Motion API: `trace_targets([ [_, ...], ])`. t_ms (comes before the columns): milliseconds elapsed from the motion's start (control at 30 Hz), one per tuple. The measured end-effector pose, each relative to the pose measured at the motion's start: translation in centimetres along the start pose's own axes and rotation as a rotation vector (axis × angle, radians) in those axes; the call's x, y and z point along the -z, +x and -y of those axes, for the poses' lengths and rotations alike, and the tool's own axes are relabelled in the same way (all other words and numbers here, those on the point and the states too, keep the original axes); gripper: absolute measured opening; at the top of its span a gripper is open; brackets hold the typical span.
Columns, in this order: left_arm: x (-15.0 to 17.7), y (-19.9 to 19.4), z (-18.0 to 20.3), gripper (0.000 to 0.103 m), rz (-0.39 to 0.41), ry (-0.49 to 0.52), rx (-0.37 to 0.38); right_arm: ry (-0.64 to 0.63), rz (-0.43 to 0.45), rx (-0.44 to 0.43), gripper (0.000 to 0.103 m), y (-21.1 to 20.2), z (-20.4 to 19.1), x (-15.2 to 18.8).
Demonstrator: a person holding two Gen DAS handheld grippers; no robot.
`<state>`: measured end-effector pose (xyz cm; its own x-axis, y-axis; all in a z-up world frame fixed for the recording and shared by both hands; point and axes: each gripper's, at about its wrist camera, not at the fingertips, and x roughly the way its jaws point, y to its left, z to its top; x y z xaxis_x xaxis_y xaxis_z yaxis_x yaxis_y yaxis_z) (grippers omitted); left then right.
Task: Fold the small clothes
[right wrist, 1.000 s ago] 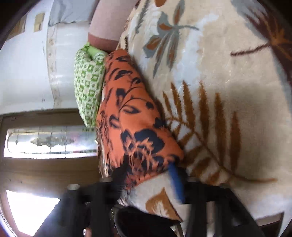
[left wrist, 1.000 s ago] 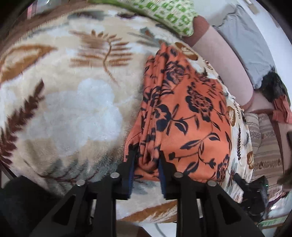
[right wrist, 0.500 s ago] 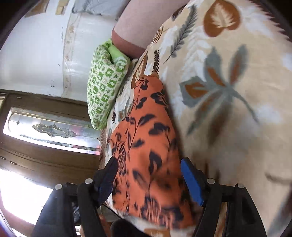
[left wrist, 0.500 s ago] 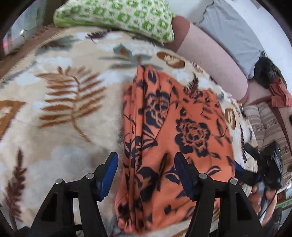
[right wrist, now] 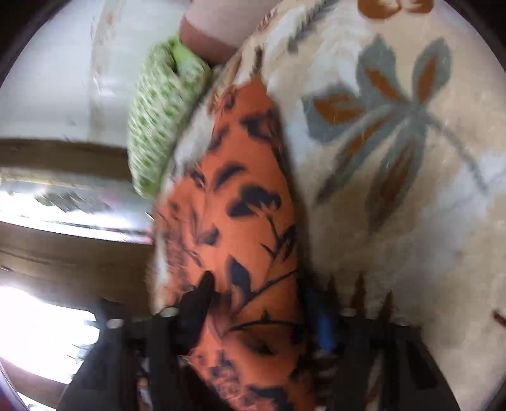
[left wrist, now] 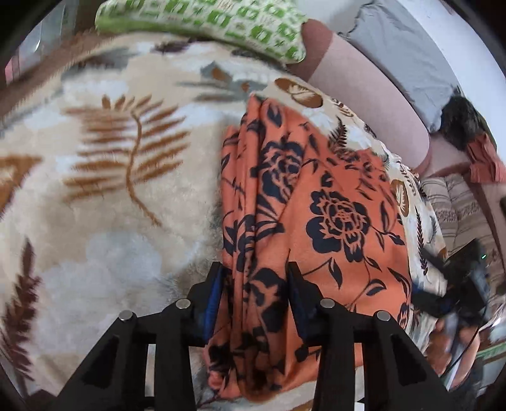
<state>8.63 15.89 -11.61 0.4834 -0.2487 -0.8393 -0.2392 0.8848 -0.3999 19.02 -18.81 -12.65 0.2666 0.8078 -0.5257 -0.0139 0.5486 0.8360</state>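
Observation:
An orange garment with a dark floral print (left wrist: 316, 202) lies folded lengthwise on a cream leaf-patterned blanket (left wrist: 110, 189). My left gripper (left wrist: 256, 284) has its jaws closed in around the bunched left edge of the garment near its near end. In the right wrist view the same garment (right wrist: 234, 227) runs away from my right gripper (right wrist: 259, 303), whose jaws straddle its near end with cloth between them. That view is blurred.
A green and white patterned pillow (left wrist: 205, 22) lies at the far edge of the blanket, beside a pink bolster (left wrist: 363, 95). It also shows in the right wrist view (right wrist: 161, 120). The right gripper and a hand (left wrist: 455, 303) show at the left view's right edge.
Both grippers opened half a second ago and have since closed in on the garment's near end. Both cameras have moved closer to the cloth.

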Motion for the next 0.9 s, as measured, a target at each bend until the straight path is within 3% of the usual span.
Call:
trace_targets([
  [67, -0.6, -1.6, 0.7, 0.041, 0.063, 0.017, 0.016, -0.017, 0.043, -0.018, 0.075, -1.1, -0.1, -1.0],
  [200, -1.8, -1.7, 3.6, 0.042, 0.093, 0.099, 0.083, 0.08, -0.002, -0.048, 0.075, 1.0, 1.5, -3.2],
  [267, -1.8, 0.3, 4.6, 0.042, 0.067, 0.158, 0.019, 0.066, -0.042, -0.054, 0.073, 3.0, 1.5, -4.1],
  [333, -1.6, 2.6, 4.4, 0.041, 0.026, 0.166, -0.05, 0.0, -0.056, 0.03, 0.032, 4.0, 0.3, -4.2],
  [400, -1.2, 3.0, 4.7, 0.042, 0.048, 0.209, -0.08, -0.144, -0.006, 0.13, 0.029, 3.6, -2.9, -3.2],
  [467, -1.2, 3.1, 5.2, 0.043, 0.05, 0.227, -0.098, -0.223, 0.018, 0.201, 0.029, 3.5, -3.6, -2.5],
  [500, -1.2, 3.2, 5.1, 0.043, 0.046, 0.223, -0.093, -0.225, -0.01, 0.253, 0.03, 4.5, -2.9, -2.6],
  [533, -1.3, 3.3, 5.1, 0.043, 0.044, 0.22, -0.095, -0.173, -0.034, 0.251, 0.034, 5.0, -1.6, -3.0],
  [600, -1.2, 3.2, 5.0, 0.043, 0.047, 0.219, -0.093, -0.063, -0.026, 0.162, 0.051, 4.1, -0.8, -3.8],
  [667, -1.1, 3.1, 4.6, 0.043, 0.05, 0.214, -0.084, -0.093, 0.028, 0.101, 0.062, 2.6, -1.8, -4.5],
  [700, -1.1, 3.1, 4.6, 0.043, 0.05, 0.212, -0.083, -0.115, 0.066, 0.094, 0.077, 1.9, -2.3, -5.0],
  [767, -1.1, 2.9, 4.6, 0.043, 0.05, 0.213, -0.085, -0.068, 0.086, 0.066, 0.088, 2.3, -1.4, -6.5],
  [800, -0.9, 2.9, 4.5, 0.043, 0.05, 0.211, -0.082, -0.021, 0.068, 0.034, 0.087, 3.2, -0.5, -7.4],
  [833, -0.9, 2.8, 4.4, 0.043, 0.05, 0.206, -0.076, 0.044, 0.028, -0.002, 0.085, 4.5, 0.5, -8.0],
  [867, -1.0, 2.8, 4.3, 0.043, 0.051, 0.202, -0.072, 0.077, -0.026, -0.033, 0.054, 5.5, 1.2, -8.2],
  [900, -0.9, 2.8, 4.3, 0.043, 0.05, 0.201, -0.067, 0.049, -0.039, 0.015, 0.025, 6.4, 0.7, -8.2],
])
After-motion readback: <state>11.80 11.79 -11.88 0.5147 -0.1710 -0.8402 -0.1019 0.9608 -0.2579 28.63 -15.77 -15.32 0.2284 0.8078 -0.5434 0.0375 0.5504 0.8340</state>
